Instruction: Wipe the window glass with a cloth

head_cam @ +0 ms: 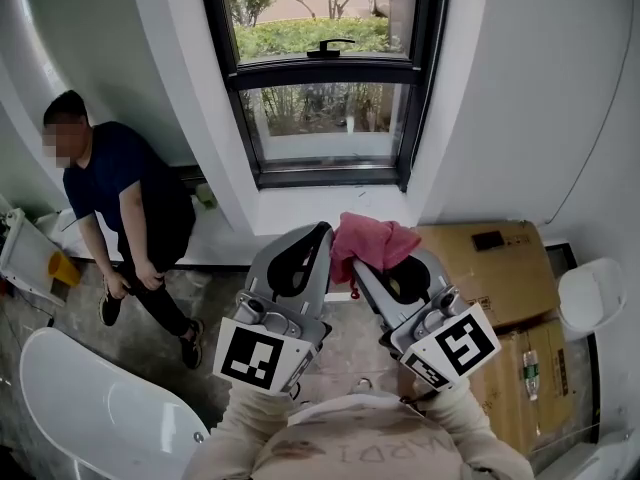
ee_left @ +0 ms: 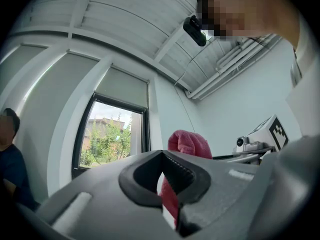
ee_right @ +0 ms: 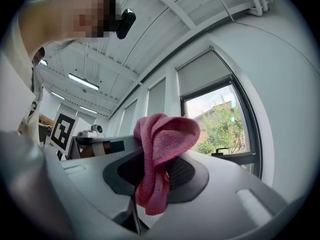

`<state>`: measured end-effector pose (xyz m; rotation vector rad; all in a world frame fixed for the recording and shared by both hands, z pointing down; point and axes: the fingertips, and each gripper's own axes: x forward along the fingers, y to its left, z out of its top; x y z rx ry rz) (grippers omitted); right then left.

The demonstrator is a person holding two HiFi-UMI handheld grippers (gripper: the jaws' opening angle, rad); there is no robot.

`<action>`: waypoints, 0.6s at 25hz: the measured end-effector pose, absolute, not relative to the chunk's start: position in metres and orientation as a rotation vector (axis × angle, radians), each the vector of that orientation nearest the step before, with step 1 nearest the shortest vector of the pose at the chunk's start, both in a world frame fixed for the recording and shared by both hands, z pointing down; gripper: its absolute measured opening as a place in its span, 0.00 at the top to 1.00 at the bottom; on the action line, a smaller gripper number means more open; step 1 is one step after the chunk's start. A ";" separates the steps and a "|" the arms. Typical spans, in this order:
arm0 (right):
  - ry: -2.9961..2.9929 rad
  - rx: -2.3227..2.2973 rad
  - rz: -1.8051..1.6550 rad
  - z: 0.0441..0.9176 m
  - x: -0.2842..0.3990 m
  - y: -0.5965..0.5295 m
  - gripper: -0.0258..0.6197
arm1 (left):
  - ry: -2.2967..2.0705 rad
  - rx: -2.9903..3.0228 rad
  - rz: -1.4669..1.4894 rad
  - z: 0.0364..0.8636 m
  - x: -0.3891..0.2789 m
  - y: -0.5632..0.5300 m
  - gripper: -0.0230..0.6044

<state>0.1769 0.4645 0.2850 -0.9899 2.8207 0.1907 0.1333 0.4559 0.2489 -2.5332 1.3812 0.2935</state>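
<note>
Below-left of the window [head_cam: 320, 88], a person [head_cam: 120, 183] in a dark top leans on the wall. Directly below the window, my L gripper [head_cam: 323, 231] [ee_left: 161, 154] is closed & empty, tips just beside the pink cloth [head_cam: 372, 240] [ee_right: 162, 134]. My R gripper [head_cam: 358, 266] [ee_right: 156, 160] pinches that cloth, which is bunched above its jaws, not touching the glass. Cardboard boxes [head_cam: 495, 268] sit below-right of the window.

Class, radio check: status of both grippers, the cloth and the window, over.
Right gripper shut on pink cloth. Left gripper shut, close beside it. Window glass ahead, not yet touched. Person left of window, off the glass.
</note>
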 end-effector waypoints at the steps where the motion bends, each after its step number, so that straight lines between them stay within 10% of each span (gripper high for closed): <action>1: 2.826 -0.991 0.208 0.284 0.184 0.462 0.76 | 1.385 -2.529 0.293 0.248 0.140 0.453 0.96; 15: 2.818 -0.921 0.054 0.295 0.226 0.409 0.76 | 1.412 -2.522 0.277 0.250 0.182 0.401 0.96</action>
